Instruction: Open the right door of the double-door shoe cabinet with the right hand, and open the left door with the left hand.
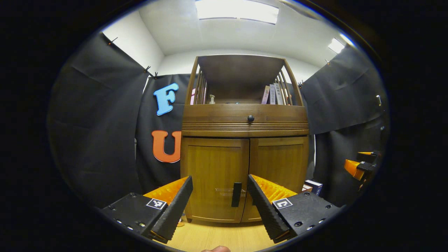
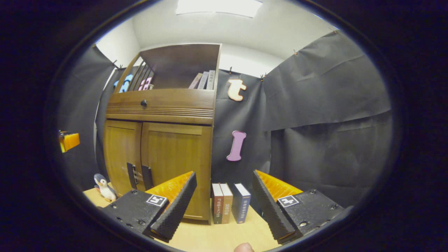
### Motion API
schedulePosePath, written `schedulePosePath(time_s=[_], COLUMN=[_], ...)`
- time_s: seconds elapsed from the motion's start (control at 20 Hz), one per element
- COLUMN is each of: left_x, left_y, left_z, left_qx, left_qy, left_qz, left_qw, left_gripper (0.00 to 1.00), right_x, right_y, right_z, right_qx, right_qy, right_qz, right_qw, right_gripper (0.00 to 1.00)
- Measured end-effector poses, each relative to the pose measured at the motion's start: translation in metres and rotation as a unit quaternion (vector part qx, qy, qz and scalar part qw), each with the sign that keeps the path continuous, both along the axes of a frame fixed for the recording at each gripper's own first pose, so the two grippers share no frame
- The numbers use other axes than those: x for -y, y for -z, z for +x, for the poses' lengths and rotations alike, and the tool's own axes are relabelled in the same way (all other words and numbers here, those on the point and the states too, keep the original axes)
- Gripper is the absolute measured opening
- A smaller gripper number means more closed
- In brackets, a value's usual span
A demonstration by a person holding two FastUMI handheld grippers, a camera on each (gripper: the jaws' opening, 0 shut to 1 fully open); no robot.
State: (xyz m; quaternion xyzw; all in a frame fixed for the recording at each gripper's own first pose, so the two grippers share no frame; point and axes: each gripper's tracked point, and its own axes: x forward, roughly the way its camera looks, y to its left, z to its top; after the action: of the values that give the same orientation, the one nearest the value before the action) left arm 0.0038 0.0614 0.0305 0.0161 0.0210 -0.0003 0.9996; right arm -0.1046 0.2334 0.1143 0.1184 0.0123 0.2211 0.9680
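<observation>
A wooden double-door shoe cabinet (image 1: 245, 129) stands straight ahead in the left gripper view, both doors closed. Its left door (image 1: 213, 175) carries a dark upright handle (image 1: 236, 194) by the centre seam; the right door (image 1: 280, 161) is partly hidden behind a finger. My left gripper (image 1: 220, 196) is open, short of the doors, its fingers framing that handle. In the right gripper view the cabinet (image 2: 161, 133) stands to the left, with two dark handles (image 2: 140, 176) side by side. My right gripper (image 2: 224, 196) is open, away from the doors and facing three books beside the cabinet. The right gripper (image 1: 360, 166) also appears far right in the left gripper view.
Three upright books (image 2: 231, 203) stand on the wooden floor (image 2: 217, 234) right of the cabinet. A toy penguin (image 2: 104, 189) sits at the cabinet's left. A drawer with a dark knob (image 1: 250, 118) and an open shelf with books (image 1: 274, 93) top the doors. Black cloth walls surround everything.
</observation>
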Motion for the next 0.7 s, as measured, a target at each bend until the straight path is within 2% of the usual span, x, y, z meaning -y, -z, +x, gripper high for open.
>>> schedulePosePath(time_s=[0.25, 0.3, 0.35, 0.7], left_x=[-0.015, -0.018, -0.020, -0.045], left_y=[0.008, 0.008, 0.009, 0.014], left_z=[0.008, 0.009, 0.010, 0.013], left_qx=[-0.019, -0.021, -0.021, -0.026], left_qy=[-0.001, -0.003, -0.003, -0.008], left_qz=[0.008, 0.011, 0.012, 0.009], left_qw=[1.000, 1.000, 1.000, 1.000], left_gripper=[1.00, 0.94, 0.94, 0.94], right_x=[-0.039, -0.047, -0.053, -0.122], right_y=[-0.005, -0.004, -0.006, -0.008], right_z=[0.002, 0.000, -0.002, -0.009], right_qx=[-0.004, -0.005, -0.004, -0.021], right_qy=[-0.016, -0.019, -0.022, -0.059], right_qz=[-0.010, -0.012, -0.013, -0.025], right_qw=[1.000, 1.000, 1.000, 0.998], right_gripper=[1.00, 0.96, 1.00, 1.00])
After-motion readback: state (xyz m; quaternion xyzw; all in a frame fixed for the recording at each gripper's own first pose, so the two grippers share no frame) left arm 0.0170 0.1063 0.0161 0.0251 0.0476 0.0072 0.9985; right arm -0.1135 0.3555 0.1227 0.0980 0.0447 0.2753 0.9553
